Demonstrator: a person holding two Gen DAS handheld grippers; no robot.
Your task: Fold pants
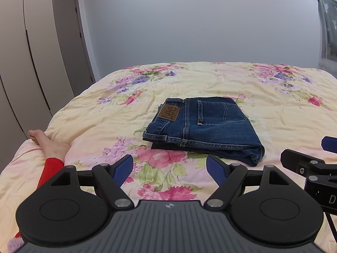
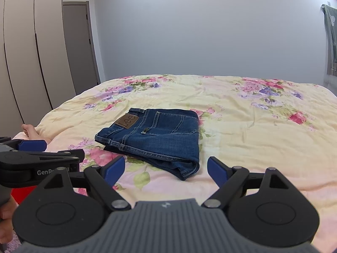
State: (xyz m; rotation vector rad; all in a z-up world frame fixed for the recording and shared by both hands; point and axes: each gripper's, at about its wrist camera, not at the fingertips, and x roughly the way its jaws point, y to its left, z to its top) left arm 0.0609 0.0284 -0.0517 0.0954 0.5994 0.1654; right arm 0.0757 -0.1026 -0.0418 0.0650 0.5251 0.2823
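One pair of blue denim jeans (image 1: 202,126), folded into a compact rectangular stack, lying flat mid-bed on the floral quilt (image 1: 273,105). Top face shows waistband, one back pocket (image 1: 219,111), one brown leather Lee patch (image 1: 169,113). Several layers visible at near edge; near right corner bulges slightly, hem stitching showing. Lower layer sticks out a bit at near left. Same stack in right wrist view (image 2: 151,139), left of centre, patch (image 2: 127,121) at far left corner.

Two grippers, both short of the jeans, touching nothing. Left gripper (image 1: 169,169): jaws spread wide, empty, blue pads (image 1: 123,169) over quilt just before the near edge. Right gripper (image 2: 161,170): jaws likewise apart, empty, near right corner of stack between the pads. Each gripper partly visible at the edge of the other's view.

One bare foot (image 1: 48,143) on quilt at left, red trouser leg (image 1: 50,168) below it. One wardrobe (image 1: 25,52) and one grey door (image 1: 71,42) at left, plain wall (image 1: 200,21) behind, green curtain (image 1: 328,21) far right.
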